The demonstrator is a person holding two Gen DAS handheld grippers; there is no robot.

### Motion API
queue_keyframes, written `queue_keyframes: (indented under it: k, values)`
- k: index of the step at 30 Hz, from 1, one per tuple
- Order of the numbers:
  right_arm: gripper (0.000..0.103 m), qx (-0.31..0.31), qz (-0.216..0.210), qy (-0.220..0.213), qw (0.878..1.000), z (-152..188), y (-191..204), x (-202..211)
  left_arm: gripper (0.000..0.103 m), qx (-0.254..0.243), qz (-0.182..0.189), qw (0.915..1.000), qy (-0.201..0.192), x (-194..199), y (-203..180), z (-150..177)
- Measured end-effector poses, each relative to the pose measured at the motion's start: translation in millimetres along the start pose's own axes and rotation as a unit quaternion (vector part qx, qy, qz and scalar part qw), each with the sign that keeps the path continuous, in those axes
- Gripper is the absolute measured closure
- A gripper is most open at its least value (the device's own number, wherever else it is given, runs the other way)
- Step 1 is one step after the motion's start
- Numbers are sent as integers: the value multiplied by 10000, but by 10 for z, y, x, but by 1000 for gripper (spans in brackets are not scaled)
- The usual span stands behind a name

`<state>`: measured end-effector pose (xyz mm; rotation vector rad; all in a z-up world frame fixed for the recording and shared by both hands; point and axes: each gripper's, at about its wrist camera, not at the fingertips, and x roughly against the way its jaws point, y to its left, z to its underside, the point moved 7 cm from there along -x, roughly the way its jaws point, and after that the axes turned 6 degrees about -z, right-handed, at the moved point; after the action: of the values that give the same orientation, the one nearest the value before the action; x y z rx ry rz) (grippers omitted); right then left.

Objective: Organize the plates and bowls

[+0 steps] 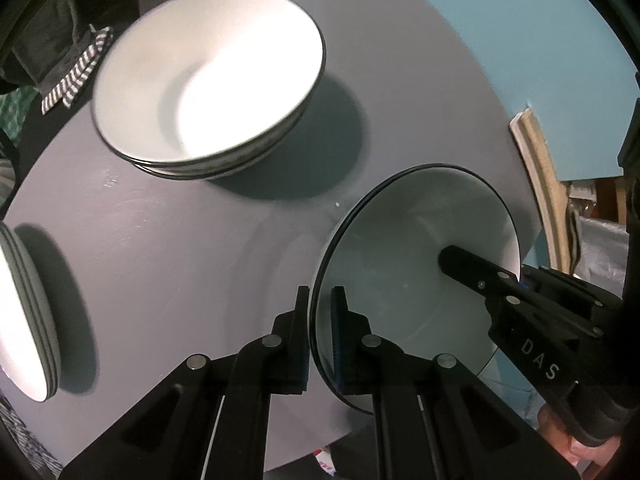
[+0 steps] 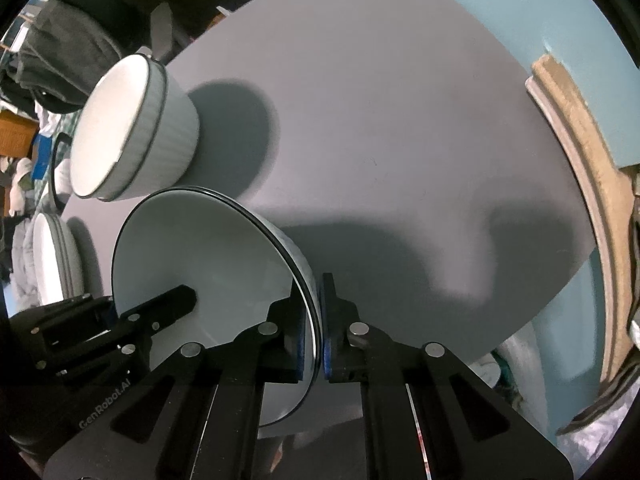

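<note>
A white bowl point(image 1: 404, 264) with a thin dark rim hangs over the grey table point(image 1: 180, 248), mouth facing up, held by both grippers. The left gripper point(image 1: 320, 336) is clamped on its rim at one side, the right gripper point(image 2: 318, 336) on the opposite rim; both point steeply down. Nearby stands a stack of smooth, round bowls point(image 1: 208, 80), and a stack of plates point(image 1: 24, 312) sits at the table's edge.

Plate stack point(image 1: 24, 312) cut by left edge.
</note>
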<state>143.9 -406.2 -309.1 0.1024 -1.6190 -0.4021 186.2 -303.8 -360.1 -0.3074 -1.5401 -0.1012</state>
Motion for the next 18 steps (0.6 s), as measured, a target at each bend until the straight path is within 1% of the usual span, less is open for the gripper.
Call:
queue_keyframes:
  k: [1,6,7,13,14,18]
  values:
    - [97,23,3,-9,10000,-48,-55,38,95,11,8,10000,-33,53,0,-12]
    - [97,174,18,-128,9998,-212,73,209,94,45,-20,9997,-254,304,18,-39]
    - [97,198,11,-143,9997,-227,92,218,94,60,-24,9995,-296,346,42,7]
    - [97,480,16,-285,9984,-355,365,342,94,228,-46,9983,-531,658,268,-37]
    - [97,533,10,-308,9981,-377,403,347,94,256,-62,9980,-573,707,320,-92]
    - [97,750,-20,-375,9965,-513,609,403,94,376,-109,9968,-691,819,424,-161]
